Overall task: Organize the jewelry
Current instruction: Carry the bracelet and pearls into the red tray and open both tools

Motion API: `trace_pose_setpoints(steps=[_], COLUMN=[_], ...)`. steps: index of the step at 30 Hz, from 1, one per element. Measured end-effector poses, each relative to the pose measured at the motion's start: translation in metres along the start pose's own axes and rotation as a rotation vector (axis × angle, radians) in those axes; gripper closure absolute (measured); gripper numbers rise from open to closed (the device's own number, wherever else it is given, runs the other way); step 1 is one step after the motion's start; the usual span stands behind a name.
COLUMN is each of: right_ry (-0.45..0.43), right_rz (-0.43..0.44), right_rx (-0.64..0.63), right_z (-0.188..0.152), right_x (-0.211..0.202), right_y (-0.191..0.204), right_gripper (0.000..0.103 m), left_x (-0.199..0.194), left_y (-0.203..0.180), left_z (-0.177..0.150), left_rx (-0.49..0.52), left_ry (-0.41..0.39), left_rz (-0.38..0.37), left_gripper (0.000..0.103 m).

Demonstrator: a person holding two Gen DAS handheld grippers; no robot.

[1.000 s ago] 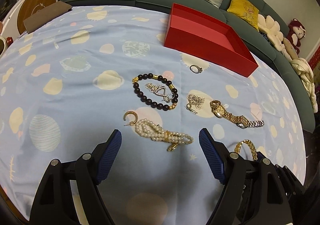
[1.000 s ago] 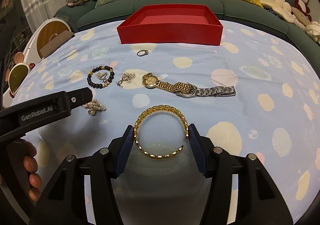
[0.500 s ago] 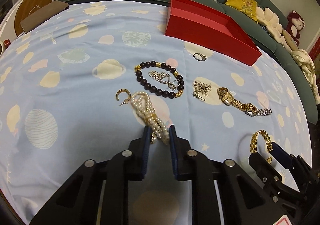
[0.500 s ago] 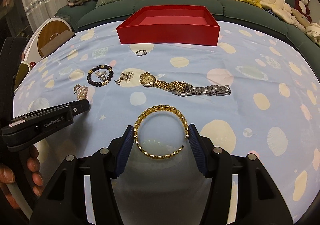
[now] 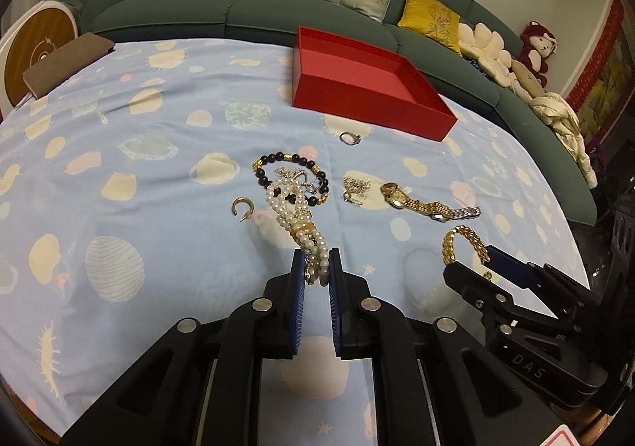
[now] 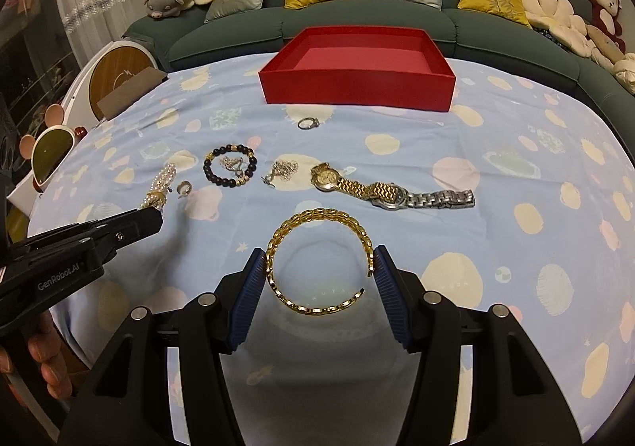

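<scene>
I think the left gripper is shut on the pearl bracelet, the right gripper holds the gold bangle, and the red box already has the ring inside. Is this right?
Not quite: the ring is not in the red box; the right wrist view shows it on the cloth just in front of the box. The rest holds: the left gripper is shut on the pearl bracelet, and the right gripper holds the gold bangle.

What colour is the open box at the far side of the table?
The box is red, inside and out; the right wrist view shows it best.
</scene>
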State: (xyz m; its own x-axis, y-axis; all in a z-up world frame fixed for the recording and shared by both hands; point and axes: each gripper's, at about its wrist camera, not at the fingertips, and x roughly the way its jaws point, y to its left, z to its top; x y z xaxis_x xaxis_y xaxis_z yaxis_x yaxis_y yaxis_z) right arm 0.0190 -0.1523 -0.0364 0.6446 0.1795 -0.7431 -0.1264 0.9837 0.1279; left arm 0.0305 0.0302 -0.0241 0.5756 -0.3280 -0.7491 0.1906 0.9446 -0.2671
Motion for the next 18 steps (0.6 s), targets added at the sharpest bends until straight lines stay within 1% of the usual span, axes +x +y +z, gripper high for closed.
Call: trace_pose_setpoints(steps=[6, 11, 12, 14, 18], right_ry=[-0.086, -0.161, -0.174, -0.202, -0.235], right_rz=[0.004, -0.006, -0.009, -0.017, -0.018], right_rx=[0.015, 0.059, 0.066, 0.074, 0.09], right_z=[0.026, 0.067, 0.077, 0.1, 0.147], right_x=[-0.022, -0.033, -0.033, -0.033, -0.019], right_y=[0.0, -0.02, -0.025, -0.035, -0.056], right_gripper=[0.049, 0.049, 0.049, 0.049, 0.049], left_x=[-0.029, -0.036, -0.035, -0.031, -0.001], left_y=[-0.013, -0.025, -0.027, -0.033, -0.045], left_z=[0.032, 0.079, 0.09, 0.112, 0.158], left_rx=[0.026, 0.062, 0.067, 0.097, 0.159], left_ry=[-0.087, -0.13, -0.141, -0.172, -0.196], left_rz=[-0.019, -0.015, -0.019, -0.002, 0.024], left_gripper=[0.094, 0.094, 0.094, 0.094, 0.094])
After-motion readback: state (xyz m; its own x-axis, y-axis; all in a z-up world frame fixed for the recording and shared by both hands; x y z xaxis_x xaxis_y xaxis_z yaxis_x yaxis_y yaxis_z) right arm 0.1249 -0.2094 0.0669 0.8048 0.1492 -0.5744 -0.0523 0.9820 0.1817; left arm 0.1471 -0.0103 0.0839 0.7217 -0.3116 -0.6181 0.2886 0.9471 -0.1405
